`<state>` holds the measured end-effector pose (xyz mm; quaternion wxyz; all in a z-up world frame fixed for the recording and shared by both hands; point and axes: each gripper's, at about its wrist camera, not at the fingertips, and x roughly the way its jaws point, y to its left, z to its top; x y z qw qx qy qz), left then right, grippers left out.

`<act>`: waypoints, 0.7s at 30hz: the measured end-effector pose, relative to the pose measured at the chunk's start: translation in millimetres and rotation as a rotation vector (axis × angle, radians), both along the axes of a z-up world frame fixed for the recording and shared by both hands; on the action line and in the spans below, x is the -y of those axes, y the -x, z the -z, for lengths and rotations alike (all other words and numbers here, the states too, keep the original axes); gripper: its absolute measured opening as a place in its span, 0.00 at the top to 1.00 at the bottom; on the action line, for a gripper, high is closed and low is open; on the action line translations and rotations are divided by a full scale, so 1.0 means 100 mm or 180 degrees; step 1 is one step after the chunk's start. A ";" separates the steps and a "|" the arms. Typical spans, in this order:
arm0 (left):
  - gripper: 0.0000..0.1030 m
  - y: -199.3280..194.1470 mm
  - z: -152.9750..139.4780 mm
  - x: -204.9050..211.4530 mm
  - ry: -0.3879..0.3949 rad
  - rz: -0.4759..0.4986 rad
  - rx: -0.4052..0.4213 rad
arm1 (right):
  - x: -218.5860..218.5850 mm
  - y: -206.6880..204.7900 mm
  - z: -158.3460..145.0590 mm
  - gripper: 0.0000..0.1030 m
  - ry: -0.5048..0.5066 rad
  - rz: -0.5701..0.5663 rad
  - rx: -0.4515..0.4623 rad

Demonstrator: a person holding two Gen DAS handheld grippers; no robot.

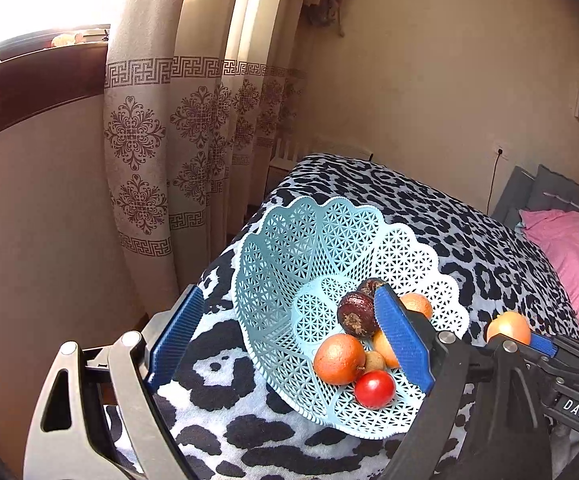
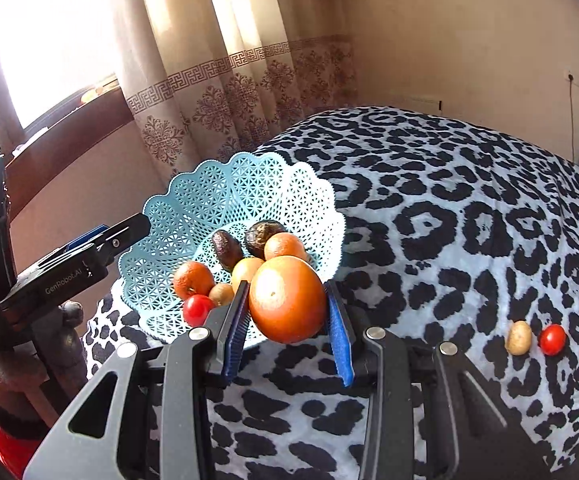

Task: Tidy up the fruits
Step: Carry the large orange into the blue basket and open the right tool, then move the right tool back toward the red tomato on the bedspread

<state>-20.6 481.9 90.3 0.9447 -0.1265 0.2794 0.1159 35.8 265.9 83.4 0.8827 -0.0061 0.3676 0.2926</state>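
Observation:
A light-blue lattice basket [image 1: 289,248] [image 2: 217,196] sits on a leopard-print bed cover. It holds several fruits: oranges [image 1: 339,359], two dark brown fruits [image 1: 356,314], a red tomato [image 1: 374,389] and a small tan fruit [image 1: 374,360]. My left gripper [image 1: 289,292] [image 2: 117,230] is open and straddles the basket's near wall, with its right finger [image 1: 401,340] inside among the fruit. My right gripper [image 2: 287,284] [image 1: 517,336] is shut on a large orange [image 2: 287,300] [image 1: 508,326], held just off the basket's near rim.
A small tan fruit [image 2: 518,338] and a red tomato [image 2: 552,339] lie on the bed cover [image 2: 449,200] to the right. Patterned curtains [image 1: 141,152] and a window are behind the basket. A pink pillow [image 1: 569,256] lies at the far right.

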 end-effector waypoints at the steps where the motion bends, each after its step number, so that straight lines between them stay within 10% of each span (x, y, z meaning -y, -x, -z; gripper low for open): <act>1: 0.14 0.01 0.00 -0.01 0.0006 -0.0010 0.0002 | -0.05 0.00 0.01 0.64 0.0000 -0.0031 -0.0011; 21: 0.13 0.04 0.02 -0.01 0.0030 0.0005 -0.0006 | 0.00 0.06 0.15 0.58 -0.0070 -0.0066 -0.0144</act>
